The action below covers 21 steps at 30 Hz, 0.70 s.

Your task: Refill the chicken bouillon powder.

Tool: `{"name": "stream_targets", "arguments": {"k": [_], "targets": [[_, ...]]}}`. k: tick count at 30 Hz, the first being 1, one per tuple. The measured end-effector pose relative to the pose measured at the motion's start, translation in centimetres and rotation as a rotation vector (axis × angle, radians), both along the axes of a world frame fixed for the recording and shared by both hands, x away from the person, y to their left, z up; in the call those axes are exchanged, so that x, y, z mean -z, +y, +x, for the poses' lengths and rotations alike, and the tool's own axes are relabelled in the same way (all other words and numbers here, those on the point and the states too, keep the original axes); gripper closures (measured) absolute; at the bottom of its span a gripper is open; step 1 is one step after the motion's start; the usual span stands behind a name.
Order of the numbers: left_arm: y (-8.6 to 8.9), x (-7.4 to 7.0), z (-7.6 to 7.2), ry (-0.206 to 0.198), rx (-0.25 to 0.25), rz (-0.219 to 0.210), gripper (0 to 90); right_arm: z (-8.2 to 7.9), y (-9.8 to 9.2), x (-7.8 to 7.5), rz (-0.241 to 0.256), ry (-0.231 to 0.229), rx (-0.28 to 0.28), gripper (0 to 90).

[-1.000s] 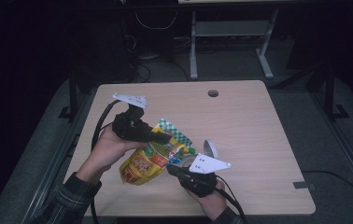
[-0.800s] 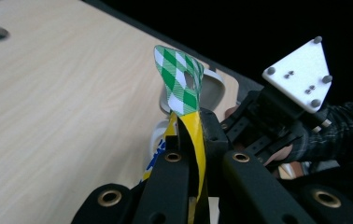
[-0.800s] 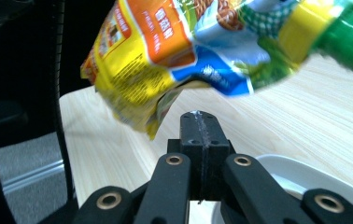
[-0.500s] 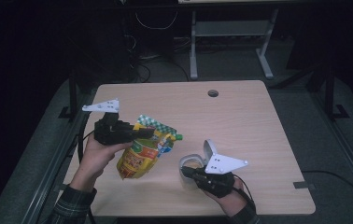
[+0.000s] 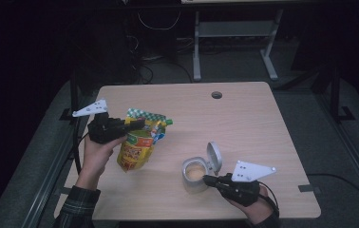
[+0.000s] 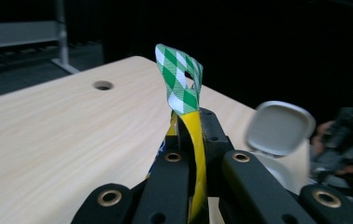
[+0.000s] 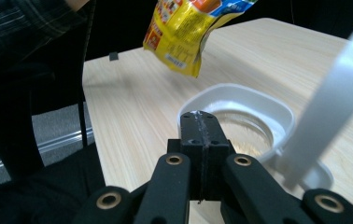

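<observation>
Clamping the green-checked top edge of a yellow printed snack pouch (image 5: 137,145), the left gripper (image 5: 132,125) holds it off the pale wooden table (image 5: 244,118) at centre left of the high view. Lower right, the right gripper (image 5: 208,179), jaws pressed together, touches the rim of a round white flip-lid container (image 5: 195,175).

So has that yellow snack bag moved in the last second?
Yes. The yellow snack bag, clamped in the left gripper, has shifted left, away from the table's cable hole, uncovering the open container.
</observation>
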State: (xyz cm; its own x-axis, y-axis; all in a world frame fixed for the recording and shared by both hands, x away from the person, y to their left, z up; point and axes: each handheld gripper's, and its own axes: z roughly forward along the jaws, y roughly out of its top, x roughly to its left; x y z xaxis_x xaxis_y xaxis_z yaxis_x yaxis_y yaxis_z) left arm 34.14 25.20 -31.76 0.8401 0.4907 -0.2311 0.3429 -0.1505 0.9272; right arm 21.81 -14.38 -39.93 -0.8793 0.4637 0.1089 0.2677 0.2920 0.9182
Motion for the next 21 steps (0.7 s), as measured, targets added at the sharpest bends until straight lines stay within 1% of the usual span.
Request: {"name": "stream_targets", "arguments": {"k": [2,3,5,7,11,12,13,15,17,18,19,21], "targets": [[0.3,0.5,0.5,-0.004,-0.024,0.006,90.0,-0.1,-0.5,0.3,-0.005,0.005,0.002,90.0],[0.4,0.7,0.7,-0.005,-0.028,0.011,90.0,-0.2,-0.7,0.4,-0.009,0.007,0.004,90.0],[0.6,1.0,1.2,-0.016,-0.049,0.025,90.0,-0.3,-1.2,0.6,-0.013,0.015,0.007,90.0],[0.6,1.2,1.6,-0.032,-0.059,0.033,90.0,-0.3,-1.7,0.9,-0.021,0.014,0.013,90.0],[0.7,1.8,2.6,-0.055,-0.078,0.016,90.0,-0.3,-2.8,1.2,-0.022,0.027,0.031,90.0],[0.7,1.9,2.8,-0.056,-0.080,0.014,90.0,-0.3,-3.3,1.3,-0.023,0.028,0.037,90.0],[0.7,2.0,3.0,-0.067,-0.082,0.015,90.0,-0.2,-3.5,1.3,-0.025,0.030,0.040,90.0],[0.7,2.4,3.4,-0.070,-0.089,0.009,89.9,0.0,-4.2,1.5,-0.017,0.037,0.064,90.0],[0.7,2.7,3.7,-0.076,-0.089,0.005,89.9,0.4,-4.9,1.6,-0.022,0.026,0.097,90.0],[0.7,2.9,3.8,-0.074,-0.091,0.007,89.9,0.6,-5.3,1.7,-0.017,0.027,0.111,90.0],[0.7,3.1,3.9,-0.078,-0.092,0.012,89.9,0.9,-5.6,1.8,-0.016,0.027,0.129,90.0],[0.7,3.6,4.0,-0.087,-0.101,0.010,89.9,1.3,-6.2,1.9,-0.017,0.029,0.159,90.0]]}}
